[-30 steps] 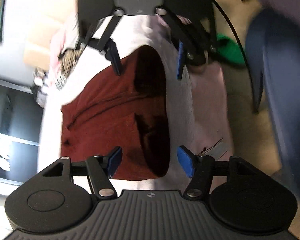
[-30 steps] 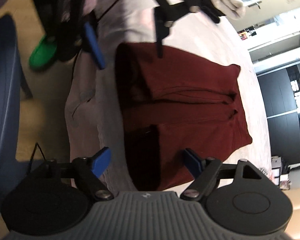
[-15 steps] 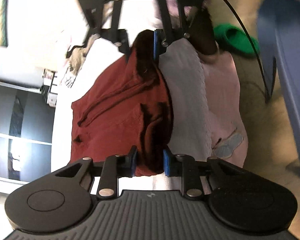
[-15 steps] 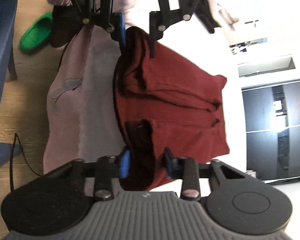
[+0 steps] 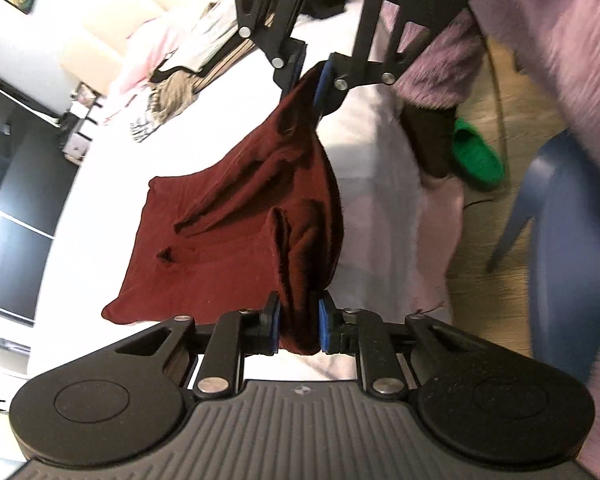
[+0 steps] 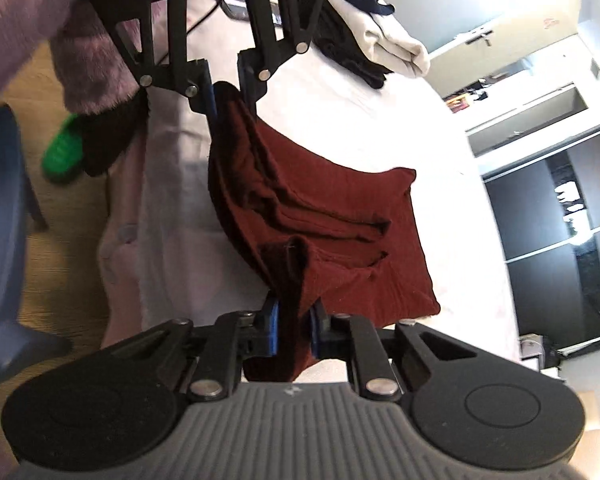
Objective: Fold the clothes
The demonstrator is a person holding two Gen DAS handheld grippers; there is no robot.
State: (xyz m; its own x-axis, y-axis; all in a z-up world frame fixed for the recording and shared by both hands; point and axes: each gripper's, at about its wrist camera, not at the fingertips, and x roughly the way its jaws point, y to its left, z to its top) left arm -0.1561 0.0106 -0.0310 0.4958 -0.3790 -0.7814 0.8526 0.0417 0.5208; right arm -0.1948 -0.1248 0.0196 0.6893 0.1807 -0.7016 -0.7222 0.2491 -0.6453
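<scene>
With your left gripper [image 5: 298, 330] and right gripper [image 6: 294, 332] each clenched on a near corner of the dark red garment [image 5: 236, 216], its held edge runs between them while the rest lies on the white bed [image 5: 364, 128] beyond.

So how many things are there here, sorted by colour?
Dark red: 1, the garment
Green: 1, a slipper
Blue: 1, a chair
Cream: 1, folded clothing
Black: 2, the left gripper and right gripper
Total: 6
</scene>
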